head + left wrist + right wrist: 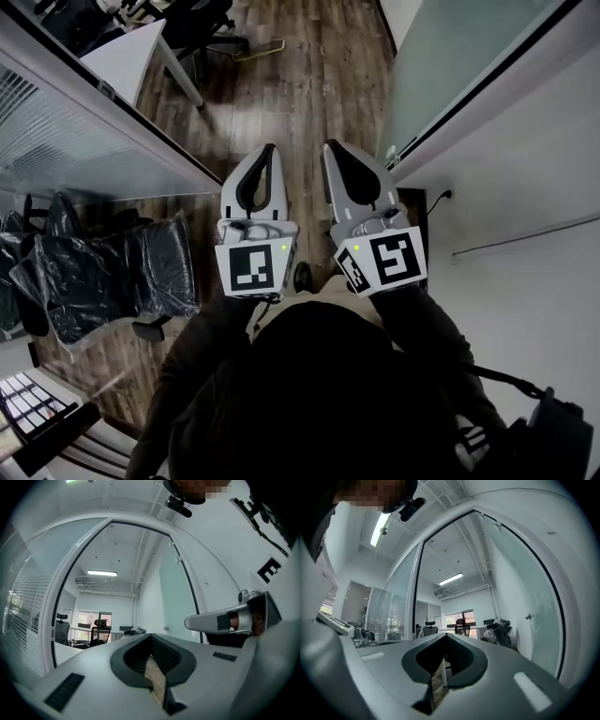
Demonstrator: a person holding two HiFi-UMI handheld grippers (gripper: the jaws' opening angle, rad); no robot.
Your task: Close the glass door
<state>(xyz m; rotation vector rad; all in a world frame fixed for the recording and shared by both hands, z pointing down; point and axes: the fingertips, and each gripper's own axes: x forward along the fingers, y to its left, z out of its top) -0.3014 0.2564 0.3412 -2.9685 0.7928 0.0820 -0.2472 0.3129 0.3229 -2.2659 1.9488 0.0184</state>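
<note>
The frosted glass door [459,66] stands open at the upper right, swung into the room beyond the doorway. The left gripper view shows it as a pale green panel [177,597], and the right gripper view shows it [520,592] with a small handle [528,617]. My left gripper [269,150] and right gripper [330,146] are held side by side in front of the person, pointing through the doorway. Both are shut with nothing between the jaws, and neither touches the door. Their tips meet in the left gripper view [150,636] and in the right gripper view [445,635].
A glass partition with blinds [56,131] runs along the left. Plastic-wrapped office chairs [103,272] stand behind it. A white desk [131,52] and dark chairs [202,28] stand in the room ahead on the wood floor [309,84]. A white wall [525,206] with a socket [448,195] is at the right.
</note>
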